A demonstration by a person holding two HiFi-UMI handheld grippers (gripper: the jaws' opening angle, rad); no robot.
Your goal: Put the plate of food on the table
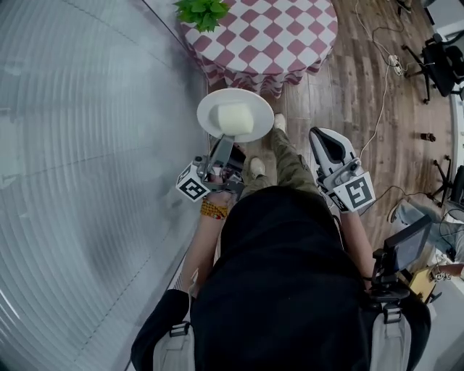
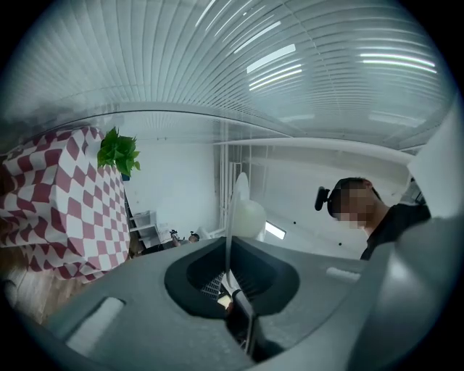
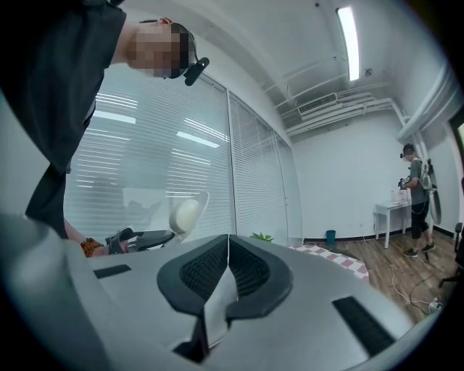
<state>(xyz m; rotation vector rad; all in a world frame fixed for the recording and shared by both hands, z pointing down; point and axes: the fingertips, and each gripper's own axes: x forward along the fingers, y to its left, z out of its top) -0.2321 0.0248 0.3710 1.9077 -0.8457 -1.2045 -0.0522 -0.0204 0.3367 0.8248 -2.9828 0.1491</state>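
Head view: checkered round tabletop on wood floor beside blinds; left tongs clamp the plate, right tongs closed, empty.

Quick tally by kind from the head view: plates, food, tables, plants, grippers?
Plate: 1
Food: 1
Table: 1
Plant: 1
Grippers: 2 (left gripper, right gripper)
Total: 6

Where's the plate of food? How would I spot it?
Find the round table with the red-and-white checked cloth. Just before it, over the wooden floor, the left claw pinches the rim of a white plate. It is the only dish, carrying a pale block of food.
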